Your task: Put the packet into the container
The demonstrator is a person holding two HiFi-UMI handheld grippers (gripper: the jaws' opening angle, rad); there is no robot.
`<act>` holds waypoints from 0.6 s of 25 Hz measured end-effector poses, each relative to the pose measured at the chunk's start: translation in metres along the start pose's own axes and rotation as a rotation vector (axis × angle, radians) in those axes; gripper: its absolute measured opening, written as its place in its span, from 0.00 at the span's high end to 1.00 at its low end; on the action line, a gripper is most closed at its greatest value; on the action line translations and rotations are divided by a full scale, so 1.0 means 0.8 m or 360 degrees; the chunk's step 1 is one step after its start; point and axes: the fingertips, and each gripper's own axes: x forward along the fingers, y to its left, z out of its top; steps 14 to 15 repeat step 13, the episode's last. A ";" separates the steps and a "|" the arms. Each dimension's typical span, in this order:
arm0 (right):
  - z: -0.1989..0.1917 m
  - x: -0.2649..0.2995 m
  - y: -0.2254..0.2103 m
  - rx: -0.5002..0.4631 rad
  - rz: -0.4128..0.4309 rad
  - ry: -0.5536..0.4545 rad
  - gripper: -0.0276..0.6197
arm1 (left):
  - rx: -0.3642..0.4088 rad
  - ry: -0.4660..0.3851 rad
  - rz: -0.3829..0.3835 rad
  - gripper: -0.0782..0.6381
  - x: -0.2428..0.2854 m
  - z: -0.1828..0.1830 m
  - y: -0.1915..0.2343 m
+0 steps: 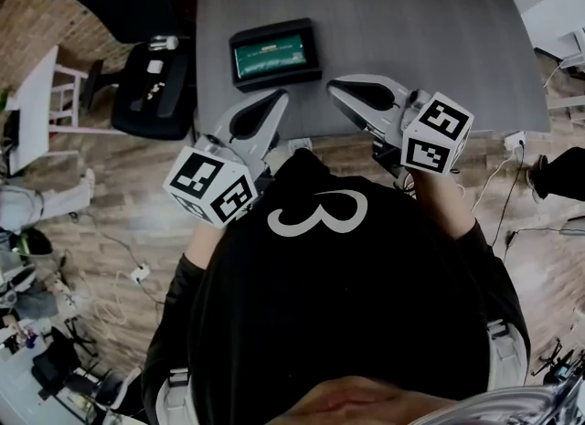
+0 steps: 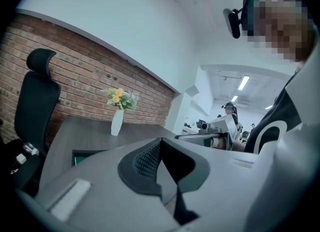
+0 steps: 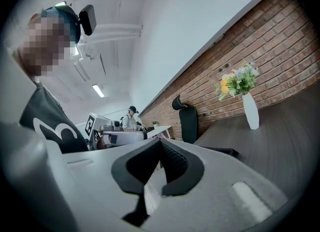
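Note:
A black container (image 1: 274, 53) sits on the grey table (image 1: 411, 39), left of its middle, and a green packet (image 1: 271, 56) lies flat inside it. Both grippers hover at the table's near edge, close to the person's chest and short of the container. My left gripper (image 1: 274, 99) is shut with nothing between its jaws, and its own view shows the pads meeting at the tip (image 2: 161, 143). My right gripper (image 1: 338, 88) is also shut and empty (image 3: 160, 143). From the left gripper view, the container's rim (image 2: 82, 155) peeks over the jaw.
A white vase with flowers (image 2: 116, 121) stands at the table's far edge by the brick wall. A black office chair (image 1: 151, 85) is left of the table and a white side table (image 1: 32, 108) stands farther left. Cables lie on the wooden floor (image 1: 119, 295).

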 end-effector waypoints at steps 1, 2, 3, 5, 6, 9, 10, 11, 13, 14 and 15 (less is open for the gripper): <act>0.000 0.001 0.000 0.0002 0.0003 0.0001 0.96 | 0.0017 0.0005 0.0008 0.88 -0.001 0.000 0.000; -0.001 0.002 0.001 0.0004 0.0007 0.0003 0.96 | 0.0033 0.0009 0.0013 0.87 -0.002 0.000 -0.001; -0.003 0.003 0.003 0.0006 0.0011 0.0006 0.96 | 0.0041 0.0007 0.0013 0.88 -0.003 -0.001 -0.002; -0.006 0.006 0.005 0.0012 0.0019 0.0012 0.96 | 0.0029 0.0007 0.0004 0.88 -0.006 -0.002 -0.003; -0.007 0.007 0.005 0.0013 0.0022 0.0015 0.96 | 0.0021 0.0012 0.0003 0.88 -0.007 -0.001 -0.003; -0.010 0.012 0.006 0.0013 0.0030 0.0022 0.96 | 0.0004 0.0002 -0.0001 0.87 -0.011 -0.003 0.002; -0.010 0.014 0.006 0.0014 0.0032 0.0023 0.96 | -0.0005 -0.0005 -0.0005 0.87 -0.012 -0.003 0.003; -0.011 0.015 0.007 0.0016 0.0033 0.0025 0.96 | -0.0014 -0.0011 -0.0010 0.87 -0.013 -0.004 0.004; -0.012 0.016 0.008 0.0019 0.0034 0.0028 0.96 | -0.0031 -0.0020 -0.0021 0.87 -0.015 -0.004 0.006; -0.012 0.016 0.008 0.0019 0.0034 0.0028 0.96 | -0.0031 -0.0020 -0.0021 0.87 -0.015 -0.004 0.006; -0.012 0.016 0.008 0.0019 0.0034 0.0028 0.96 | -0.0031 -0.0020 -0.0021 0.87 -0.015 -0.004 0.006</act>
